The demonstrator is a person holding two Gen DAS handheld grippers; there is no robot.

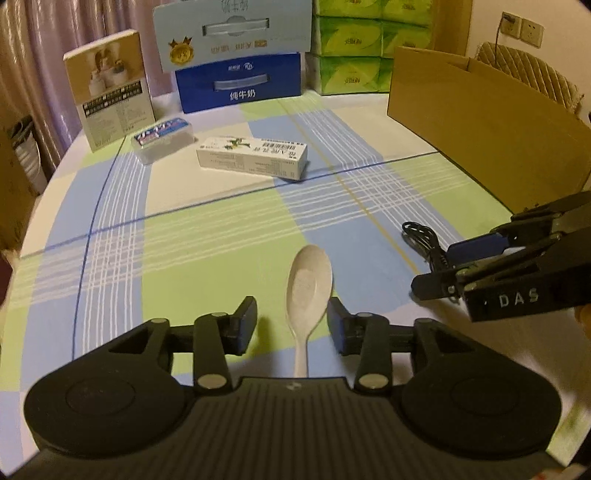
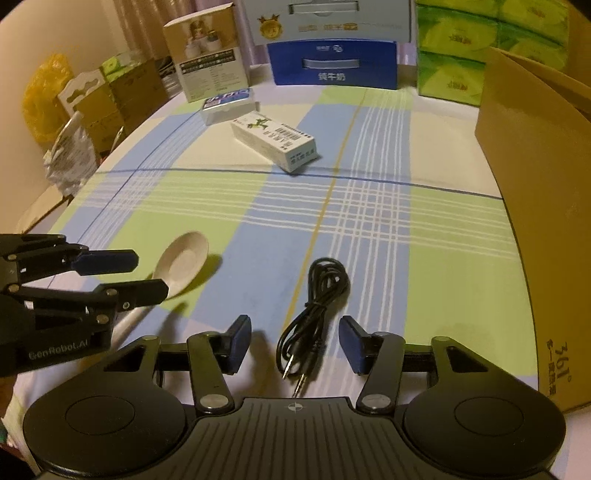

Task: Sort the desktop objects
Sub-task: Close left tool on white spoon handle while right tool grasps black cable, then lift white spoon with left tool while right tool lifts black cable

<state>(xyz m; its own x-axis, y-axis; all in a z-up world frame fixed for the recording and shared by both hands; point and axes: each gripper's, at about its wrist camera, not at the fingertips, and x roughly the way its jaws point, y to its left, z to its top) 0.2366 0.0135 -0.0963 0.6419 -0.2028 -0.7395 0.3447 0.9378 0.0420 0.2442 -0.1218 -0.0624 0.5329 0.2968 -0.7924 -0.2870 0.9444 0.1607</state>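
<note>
Both grippers open, lined up for 2 pickups

Your left gripper (image 1: 291,325) straddles the white spoon (image 1: 308,284) handle w/ fingers wide, holding nothing; close squarely on the neck. Right gripper (image 2: 294,343) gapes over the black audio cable (image 2: 317,306), empty. Cardboard box (image 2: 535,184) crowds the right; far centre is open.

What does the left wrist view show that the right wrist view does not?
Only the left wrist view shows the wall sockets and a quilted chair back behind the cardboard box.

Only the right wrist view shows the cable's two plugs, a yellow bag and stacked cartons beside the table.

Both show the white spoon, black cable, long white box, blue milk carton, and both tools open: left tool, right tool.
</note>
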